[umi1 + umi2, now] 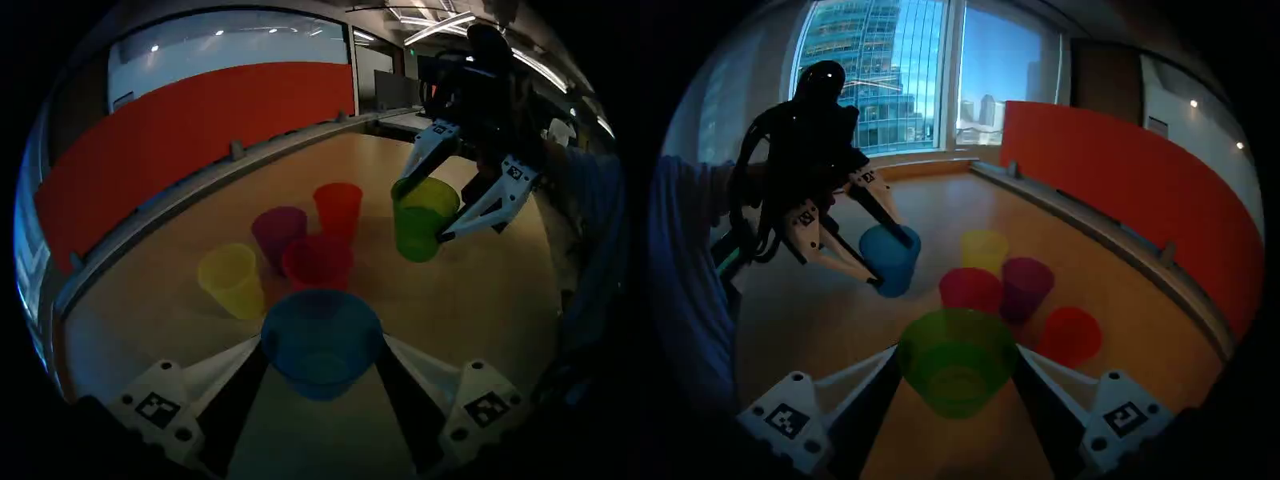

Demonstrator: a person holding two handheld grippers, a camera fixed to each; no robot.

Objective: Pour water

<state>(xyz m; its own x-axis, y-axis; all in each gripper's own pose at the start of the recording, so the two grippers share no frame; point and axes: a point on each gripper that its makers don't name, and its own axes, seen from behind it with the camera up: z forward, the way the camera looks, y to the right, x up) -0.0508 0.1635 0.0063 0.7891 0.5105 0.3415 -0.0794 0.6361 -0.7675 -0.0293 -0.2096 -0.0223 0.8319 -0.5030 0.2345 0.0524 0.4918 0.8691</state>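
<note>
Blue cup clamped in left gripper, green cup in right gripper, at 1 o'clock from blue; we judge pouring not yet begun.

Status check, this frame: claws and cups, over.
Left claw shut on blue cup. Right claw shut on green cup. Cups held apart, no pour visible. Cluster of four cups on table ahead of both.

I see right gripper clamped on green cup between my fingers. Just ahead: pink cup, purple cup beside it at right, yellow cup beyond, red cup ahead-right. Ahead-left, left gripper clasps blue cup; sleeve far left.
</note>
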